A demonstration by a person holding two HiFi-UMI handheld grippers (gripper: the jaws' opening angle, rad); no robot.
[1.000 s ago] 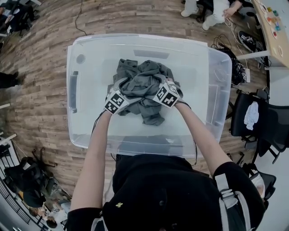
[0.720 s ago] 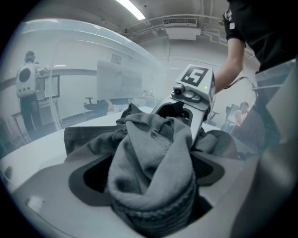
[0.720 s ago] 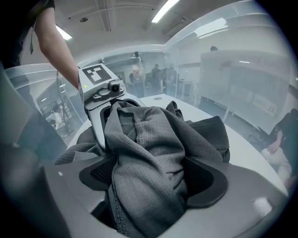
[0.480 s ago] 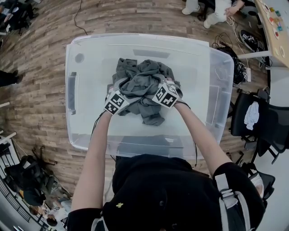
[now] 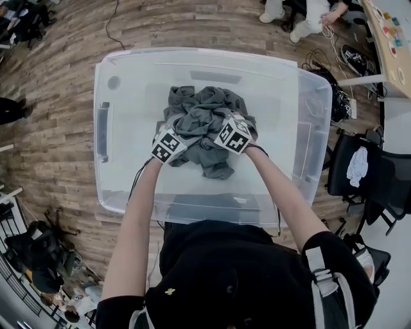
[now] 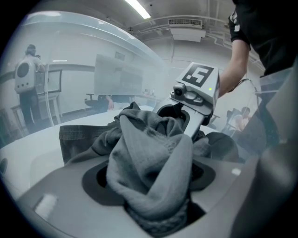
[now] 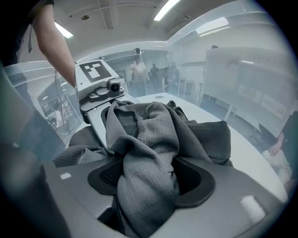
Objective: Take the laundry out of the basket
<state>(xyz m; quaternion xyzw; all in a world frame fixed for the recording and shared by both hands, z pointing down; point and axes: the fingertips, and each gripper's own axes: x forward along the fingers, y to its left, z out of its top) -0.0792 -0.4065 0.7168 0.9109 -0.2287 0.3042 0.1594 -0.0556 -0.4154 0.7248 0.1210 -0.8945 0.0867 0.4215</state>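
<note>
Wood-plank floor (image 5: 58,128) on all sides. On it stands the basket (image 5: 106,122), a large clear plastic tub with high, cloudy walls, open on top. The wearer, in a black top (image 5: 231,276), stands at its near long side with both bare forearms over the rim.

The laundry (image 5: 202,109) is one crumpled grey garment, heaped on the basket bottom around the middle, clear of all four walls.

The left gripper (image 5: 174,138) bites the heap from its near-left side and the right gripper (image 5: 226,128) from its near-right side. Both slope downward. The marker cubes sit near each other with a ridge of cloth between them. From the head view the cloth covers both sets of jaw tips.

In the left gripper view the jaws have just been closing and now pinch a thick twisted fold of grey knit. It fills the gap and bulges over both pads. In the right gripper view the jaws have likewise just been closing, and a ribbed fold with a stitched hem is squeezed between the pads. In each gripper view the other gripper stands just across the heap, with the basket wall behind it.

Surroundings outside the basket:
- Black chair (image 5: 350,170) at right, with a white cloth (image 5: 357,164) on it.
- Tangle of cables (image 5: 321,61) by the far-right corner.
- Worktop edge (image 5: 379,48) at top right.
- Seated person's legs (image 5: 295,16) at top.
- Dark bags (image 5: 38,257) at lower left.
- One thin cord (image 5: 114,26) on the floor beyond the far wall.
</note>
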